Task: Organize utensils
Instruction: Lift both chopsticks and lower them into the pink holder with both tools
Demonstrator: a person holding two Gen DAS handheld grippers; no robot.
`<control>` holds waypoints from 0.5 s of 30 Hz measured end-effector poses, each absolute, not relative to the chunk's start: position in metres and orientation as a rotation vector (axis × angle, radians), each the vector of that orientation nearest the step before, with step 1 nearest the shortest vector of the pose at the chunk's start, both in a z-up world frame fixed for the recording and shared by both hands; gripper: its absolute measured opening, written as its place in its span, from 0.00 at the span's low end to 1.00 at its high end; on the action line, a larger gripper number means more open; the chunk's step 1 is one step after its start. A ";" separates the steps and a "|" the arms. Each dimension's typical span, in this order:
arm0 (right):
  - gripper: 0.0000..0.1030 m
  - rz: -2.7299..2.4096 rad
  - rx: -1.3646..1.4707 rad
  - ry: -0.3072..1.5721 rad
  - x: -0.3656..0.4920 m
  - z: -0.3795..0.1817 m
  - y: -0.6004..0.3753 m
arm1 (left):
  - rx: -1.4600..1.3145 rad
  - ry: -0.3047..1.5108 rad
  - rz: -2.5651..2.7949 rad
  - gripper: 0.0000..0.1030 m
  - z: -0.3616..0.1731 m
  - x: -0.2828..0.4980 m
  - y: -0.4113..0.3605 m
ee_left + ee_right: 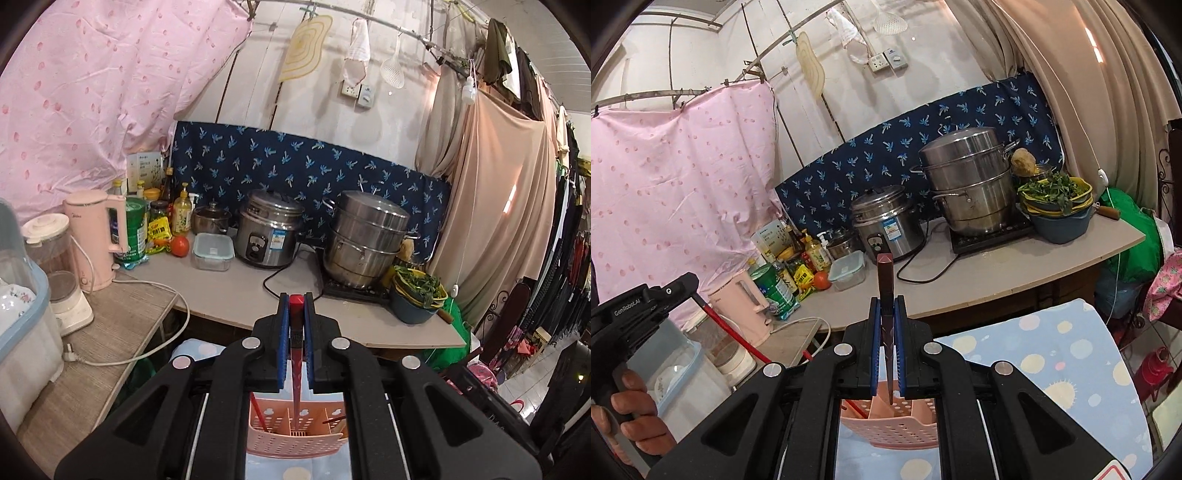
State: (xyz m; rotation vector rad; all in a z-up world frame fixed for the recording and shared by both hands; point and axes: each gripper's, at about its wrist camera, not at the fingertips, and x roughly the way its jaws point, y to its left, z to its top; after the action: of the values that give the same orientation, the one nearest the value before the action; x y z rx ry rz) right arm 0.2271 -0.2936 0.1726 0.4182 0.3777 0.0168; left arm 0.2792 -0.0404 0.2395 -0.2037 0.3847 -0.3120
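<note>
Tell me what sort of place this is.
Likely a makeshift home kitchen corner: a rice cooker, a stacked steel steamer pot and sauce bottles crowd the counter, with cloth sheets hung behind.

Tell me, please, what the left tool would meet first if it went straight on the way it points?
Probably the rice cooker on the counter, though depth is unclear; the left tool is shut on a red chopstick.
</note>
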 end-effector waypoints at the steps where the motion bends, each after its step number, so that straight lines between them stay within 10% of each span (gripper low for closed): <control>1: 0.07 0.016 0.419 0.389 0.232 0.168 -0.293 | -0.208 0.397 -0.314 0.07 0.234 0.286 -0.043; 15: 0.07 0.023 0.393 0.544 0.276 0.103 -0.284 | -0.186 0.550 -0.322 0.07 0.153 0.334 -0.072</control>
State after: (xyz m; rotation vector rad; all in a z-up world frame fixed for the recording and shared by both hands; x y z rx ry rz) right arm 0.2762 -0.2843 0.1032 0.3934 0.5436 0.0227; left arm 0.3343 -0.0719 0.1527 -0.1857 0.5502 -0.3218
